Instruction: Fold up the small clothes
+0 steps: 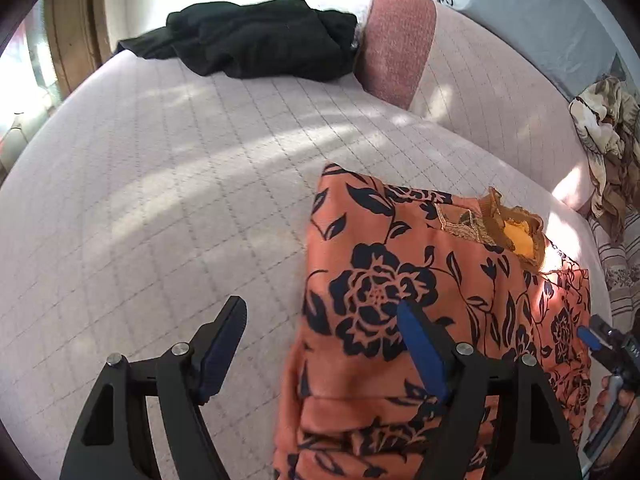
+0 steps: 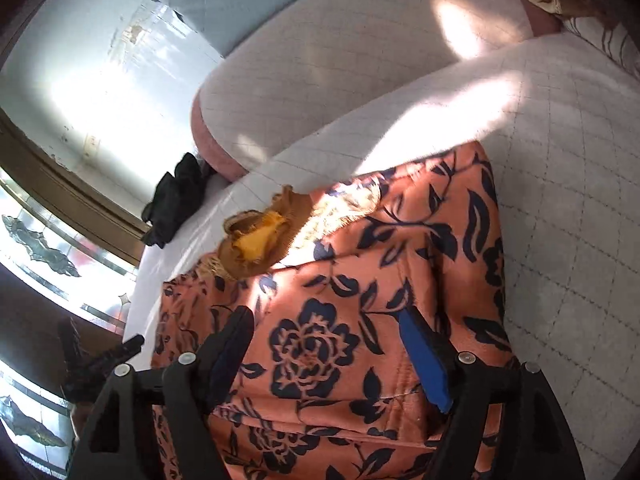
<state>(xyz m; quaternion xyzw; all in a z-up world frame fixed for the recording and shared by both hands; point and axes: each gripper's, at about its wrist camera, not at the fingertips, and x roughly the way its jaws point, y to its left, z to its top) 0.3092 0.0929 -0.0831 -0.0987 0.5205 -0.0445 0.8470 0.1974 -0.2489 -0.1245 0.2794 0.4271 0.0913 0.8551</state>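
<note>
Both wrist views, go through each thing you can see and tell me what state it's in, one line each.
Orange floral garment: folded over, lying on the bed, not gripped.
Yellow trim piece: bunched at the garment's edge.
Black garment: crumpled heap, unfolded.
Patterned cloth: crumpled pile.
Left tool: open, empty.
Right tool: open above the floral garment.

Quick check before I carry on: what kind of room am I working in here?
Most likely a bedroom at home. The orange floral garment lies on a quilted mattress, a pink bolster sits at its far side, and more clothes are heaped nearby.
</note>
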